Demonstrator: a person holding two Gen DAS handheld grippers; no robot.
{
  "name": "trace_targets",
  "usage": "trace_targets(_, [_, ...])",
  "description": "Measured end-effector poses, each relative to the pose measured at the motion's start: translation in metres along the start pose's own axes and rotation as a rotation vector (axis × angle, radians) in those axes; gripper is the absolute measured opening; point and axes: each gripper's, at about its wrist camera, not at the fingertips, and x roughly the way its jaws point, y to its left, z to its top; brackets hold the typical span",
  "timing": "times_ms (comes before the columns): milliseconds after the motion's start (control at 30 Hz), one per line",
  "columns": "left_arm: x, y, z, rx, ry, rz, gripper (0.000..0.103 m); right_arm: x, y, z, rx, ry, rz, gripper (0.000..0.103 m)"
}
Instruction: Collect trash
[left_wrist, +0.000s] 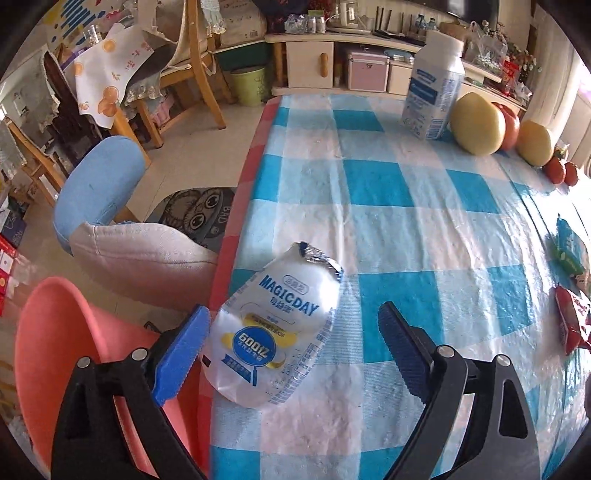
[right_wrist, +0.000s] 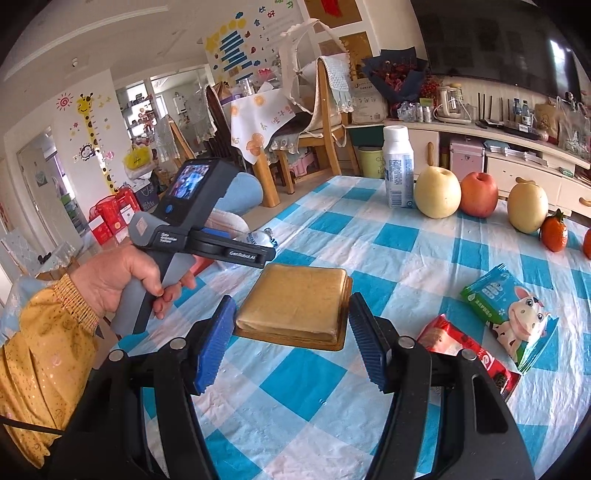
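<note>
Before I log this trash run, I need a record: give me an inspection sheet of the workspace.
Surface: checked tablecloth, wrinkled.
Job's things: crushed bottle at table edge, between left gripper fingers, untouched; brown pad between right gripper fingers, contact unclear.
Clutter: upright bottle, fruit, snack packs.
Grippers: left open; right unclear.
Cables: nothing seen.
Surroundings: pink bin beside table, chairs.

Home living-dining room: checked tablecloth with fruit at 1 o'clock, wooden chairs at 12, TV over sideboard at 2, giraffe height chart at 10.
</note>
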Motion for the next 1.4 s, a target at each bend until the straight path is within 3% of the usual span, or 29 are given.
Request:
trace_targets(67, [-0.005, -0.011, -0.002, -0.014, 0.002, -0.171, 0.091, -0.002, -0.004, 0.001, 0.008, -0.005, -0.006, 0.064])
trace_targets(167, [-0.009, -0.032, -0.005, 0.059, -0.005, -0.108, 0.091, -0.001, -0.008, 0.001, 0.01, -0.007, -0.013, 0.064])
trace_targets(233, [-0.013, -0.034, -0.006, 0.053, -0.018, -0.113, 0.091, -0.001, -0.009, 0.001, 0.008, -0.007, -0.014, 0.064])
trace_targets(367, [-0.013, -0.024, -0.01, 0.04, -0.025, -0.011, 0.091, -0.001, -0.011, 0.0, 0.006, -0.003, -0.013, 0.064])
trace_targets(500, [-0.001, -0.006, -0.01, 0.011, -0.008, 0.029, 0.09, 0.0, -0.011, 0.0, 0.006, 0.002, -0.008, 0.064])
trace_targets(567, [0.005, -0.003, -0.01, -0.001, 0.005, 0.033, 0.079, 0.0, -0.01, 0.0, 0.003, 0.003, -0.007, 0.064])
trace_targets(667, [0.005, -0.002, -0.009, -0.027, -0.004, -0.024, 0.062, 0.0, -0.008, -0.001, -0.001, 0.005, -0.006, 0.064])
trace_targets(900, [0.001, -0.015, -0.014, -0.04, -0.031, 0.003, 0.062, 0.0, -0.006, -0.002, -0.006, 0.007, -0.011, 0.064])
trace_targets(1133, [-0.035, -0.014, -0.025, -0.11, -0.112, -0.026, 0.062, 0.004, 0.002, -0.004, -0.029, 0.012, -0.011, 0.064])
trace_targets(1233, [-0.058, -0.004, -0.033, -0.158, -0.161, -0.03, 0.062, 0.006, 0.01, -0.003, -0.043, 0.01, -0.009, 0.064])
trace_targets(1400, [-0.098, 0.039, -0.051, -0.283, -0.236, 0.026, 0.062, 0.009, 0.032, 0.007, -0.071, -0.003, 0.002, 0.064])
